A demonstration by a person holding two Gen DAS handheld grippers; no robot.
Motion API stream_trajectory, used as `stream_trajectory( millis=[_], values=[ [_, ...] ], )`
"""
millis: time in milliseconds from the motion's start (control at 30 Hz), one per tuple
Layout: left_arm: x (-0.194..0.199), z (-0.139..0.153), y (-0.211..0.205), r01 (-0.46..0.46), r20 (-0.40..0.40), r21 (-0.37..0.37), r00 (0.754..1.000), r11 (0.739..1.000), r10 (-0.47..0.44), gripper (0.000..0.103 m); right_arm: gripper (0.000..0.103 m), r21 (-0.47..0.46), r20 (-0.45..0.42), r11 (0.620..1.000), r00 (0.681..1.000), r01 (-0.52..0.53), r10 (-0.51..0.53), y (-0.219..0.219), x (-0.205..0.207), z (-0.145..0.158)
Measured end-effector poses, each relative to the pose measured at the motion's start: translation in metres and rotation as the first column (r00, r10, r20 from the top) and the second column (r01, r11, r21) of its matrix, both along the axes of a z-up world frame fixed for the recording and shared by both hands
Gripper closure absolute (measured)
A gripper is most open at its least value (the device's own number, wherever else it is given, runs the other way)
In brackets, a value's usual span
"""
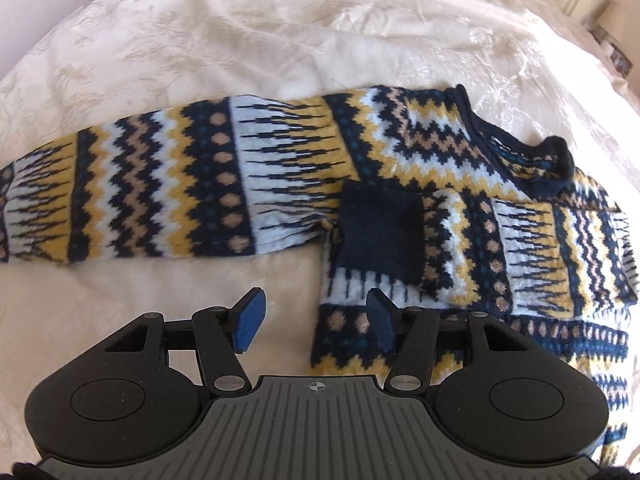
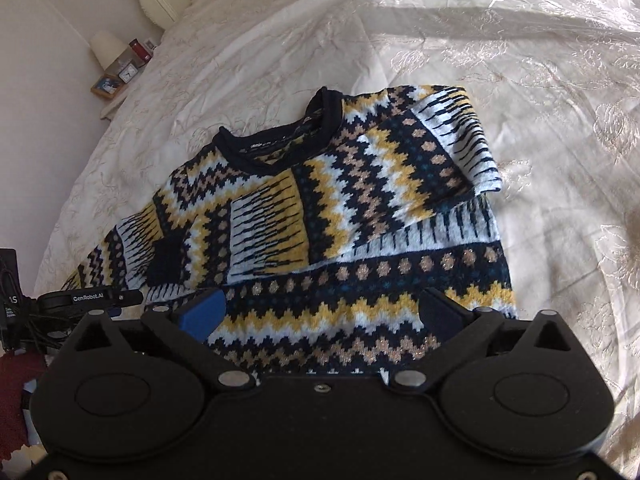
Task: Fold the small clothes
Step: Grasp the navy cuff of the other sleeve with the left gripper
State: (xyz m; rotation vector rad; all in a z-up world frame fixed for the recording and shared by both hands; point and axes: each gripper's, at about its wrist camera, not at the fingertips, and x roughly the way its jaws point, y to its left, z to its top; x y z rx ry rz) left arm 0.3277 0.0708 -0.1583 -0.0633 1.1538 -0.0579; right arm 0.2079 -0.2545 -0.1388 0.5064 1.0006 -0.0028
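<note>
Left wrist view first: the left gripper has its blue-padded fingers spread apart with nothing between them, hovering over the near edge of the cream embroidered bedspread. Right in front lies the knitted sweater with navy, yellow and white zigzag bands. One long sleeve stretches flat out to the left, while the other sleeve is folded in across the body so its navy cuff sits just beyond the fingers. The right-hand finger overlaps the sweater's side edge, but I can't tell if it's touching.

Right wrist view: the right gripper is also wide open and empty, hovering over the sweater's lower body. The navy collar points to the far side. A folded sleeve lies across the chest. At the far left there's a bedside table with a small white lamp, a clock and a framed picture.
</note>
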Motion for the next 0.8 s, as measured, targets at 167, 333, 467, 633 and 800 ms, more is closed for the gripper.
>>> stream_trajectory(
  millis=[167,333,467,633,800],
  values=[
    [-0.024,0.014,0.048,-0.091,0.031,-0.038,0.995,0.995,0.092,0.039,0.0,-0.004,-0.009,0.997,0.997,-0.077,0.077,0.023,0.002,0.0],
    [-0.047,0.025,0.105,-0.2,0.066,-0.042,0.977,0.979,0.203,0.036,0.0,-0.005,-0.009,0.992,0.992,-0.127,0.127,0.043,0.004,0.001],
    [-0.059,0.029,0.153,-0.298,0.096,-0.07,0.948,0.952,0.304,0.036,0.0,-0.009,-0.027,0.988,0.988,-0.152,0.152,0.058,0.007,-0.001],
    [-0.06,0.024,0.197,-0.372,0.106,-0.093,0.919,0.924,0.38,0.035,0.0,-0.021,-0.031,0.988,0.988,-0.152,0.151,0.073,0.01,0.003],
    [-0.053,0.021,0.236,-0.42,0.128,-0.119,0.892,0.9,0.434,0.034,0.0,-0.031,-0.026,0.99,0.991,-0.135,0.135,0.088,0.014,0.009]
  ],
)
